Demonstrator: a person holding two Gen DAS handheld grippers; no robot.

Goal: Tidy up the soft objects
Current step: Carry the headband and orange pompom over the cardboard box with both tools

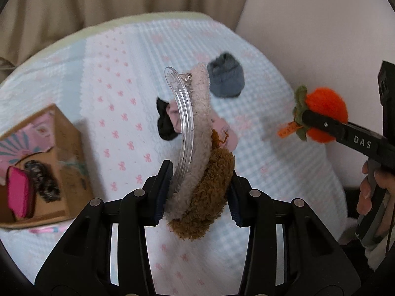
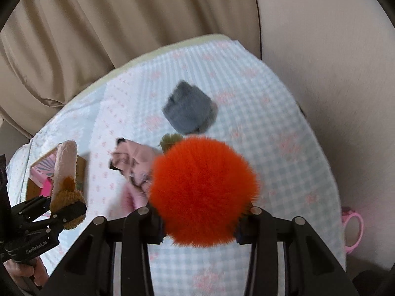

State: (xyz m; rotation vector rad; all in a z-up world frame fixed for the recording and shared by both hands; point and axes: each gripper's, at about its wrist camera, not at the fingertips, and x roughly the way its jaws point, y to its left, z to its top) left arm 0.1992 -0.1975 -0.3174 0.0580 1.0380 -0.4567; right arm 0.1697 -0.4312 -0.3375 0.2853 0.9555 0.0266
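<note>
My left gripper [image 1: 197, 194] is shut on a plush hair clip [image 1: 200, 148], cream and brown fleece with a clear plastic clasp, held upright above the bed; it also shows in the right wrist view [image 2: 64, 172]. My right gripper [image 2: 200, 224] is shut on a fluffy orange pompom [image 2: 202, 192] with green leaves and an orange tag, seen too in the left wrist view [image 1: 325, 113]. A grey soft bundle [image 1: 226, 79] [image 2: 190, 111] and a pink and black cloth [image 1: 170, 120] [image 2: 133, 162] lie on the bed.
A cardboard box [image 1: 66, 148] with a pink item [image 1: 18, 194] and dark fluffy thing inside sits left on the blue-checked bedspread [image 1: 271, 162]. Beige curtain [image 2: 98, 24] and wall stand behind. A pink plastic ring [image 2: 353, 229] lies off the bed's right edge.
</note>
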